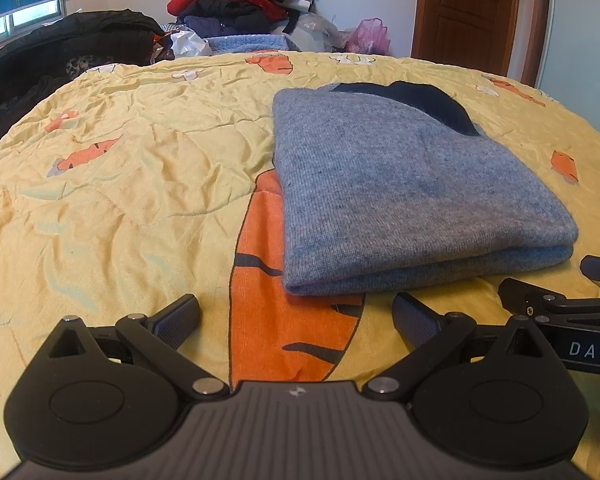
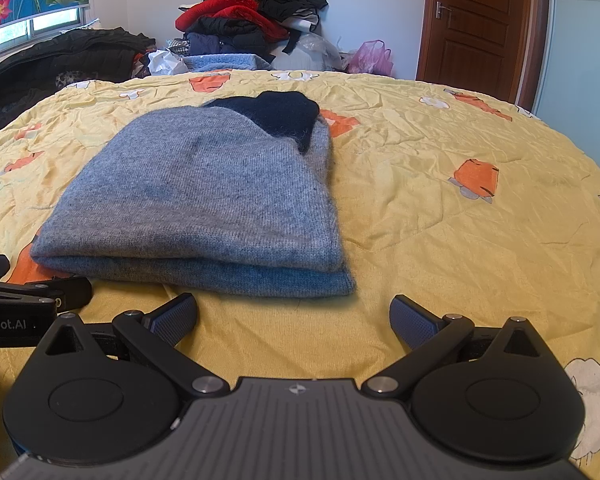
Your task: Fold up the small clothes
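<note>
Lettering "DAS" and "Robot.AI" marks the gripper bodies; folded grey sweater [image 2: 196, 196] lies on the bed [image 2: 439, 208] just ahead of left gripper [image 1: 296, 320] and right gripper [image 2: 294, 318], both spread and empty.

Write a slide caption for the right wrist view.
Open right hand-held gripper facing folded grey sweater on yellow bedspread.

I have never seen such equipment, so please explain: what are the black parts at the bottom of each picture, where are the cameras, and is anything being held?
They are two hand-held claws, each carrying its own camera looking forward along its fingers. One picture looks past the left claw, the other past the right claw. Both are open and hold nothing. Ahead, a folded grey-blue sweater lies on a yellow carrot-print bedspread. A clothes pile stands behind the bed.
</note>
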`<action>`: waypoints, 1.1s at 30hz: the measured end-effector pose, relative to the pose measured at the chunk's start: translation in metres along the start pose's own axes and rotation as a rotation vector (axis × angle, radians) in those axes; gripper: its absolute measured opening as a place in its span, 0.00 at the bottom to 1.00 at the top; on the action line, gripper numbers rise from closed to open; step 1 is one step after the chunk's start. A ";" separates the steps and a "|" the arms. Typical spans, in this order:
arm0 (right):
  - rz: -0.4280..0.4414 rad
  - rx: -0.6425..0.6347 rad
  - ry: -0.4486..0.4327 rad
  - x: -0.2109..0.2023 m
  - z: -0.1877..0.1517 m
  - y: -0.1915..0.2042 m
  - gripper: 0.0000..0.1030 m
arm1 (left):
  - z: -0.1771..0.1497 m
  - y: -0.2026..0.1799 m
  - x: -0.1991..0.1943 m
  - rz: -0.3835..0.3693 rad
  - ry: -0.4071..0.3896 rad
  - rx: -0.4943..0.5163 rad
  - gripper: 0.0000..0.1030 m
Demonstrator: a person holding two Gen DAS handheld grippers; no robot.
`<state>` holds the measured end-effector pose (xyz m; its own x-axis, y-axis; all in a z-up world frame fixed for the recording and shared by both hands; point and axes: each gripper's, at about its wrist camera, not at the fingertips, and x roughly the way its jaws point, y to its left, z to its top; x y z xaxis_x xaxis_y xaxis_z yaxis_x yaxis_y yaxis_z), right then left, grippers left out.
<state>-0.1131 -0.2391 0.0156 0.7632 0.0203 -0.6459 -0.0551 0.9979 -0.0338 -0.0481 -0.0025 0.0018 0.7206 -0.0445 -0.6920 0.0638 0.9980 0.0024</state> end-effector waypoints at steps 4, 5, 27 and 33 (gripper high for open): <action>0.000 0.000 0.000 0.000 0.000 0.000 1.00 | -0.002 0.000 -0.001 0.004 -0.009 -0.001 1.00; 0.000 0.000 0.000 0.000 0.000 0.000 1.00 | -0.002 0.000 -0.001 0.005 -0.010 -0.001 1.00; 0.000 0.000 0.000 0.000 0.000 0.000 1.00 | -0.002 -0.001 -0.002 0.004 -0.009 -0.001 1.00; 0.000 0.000 0.000 0.000 0.000 0.000 1.00 | -0.002 -0.001 -0.001 0.004 -0.009 -0.001 1.00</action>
<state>-0.1133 -0.2388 0.0155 0.7635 0.0201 -0.6456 -0.0548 0.9979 -0.0338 -0.0506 -0.0029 0.0011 0.7272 -0.0408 -0.6852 0.0602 0.9982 0.0044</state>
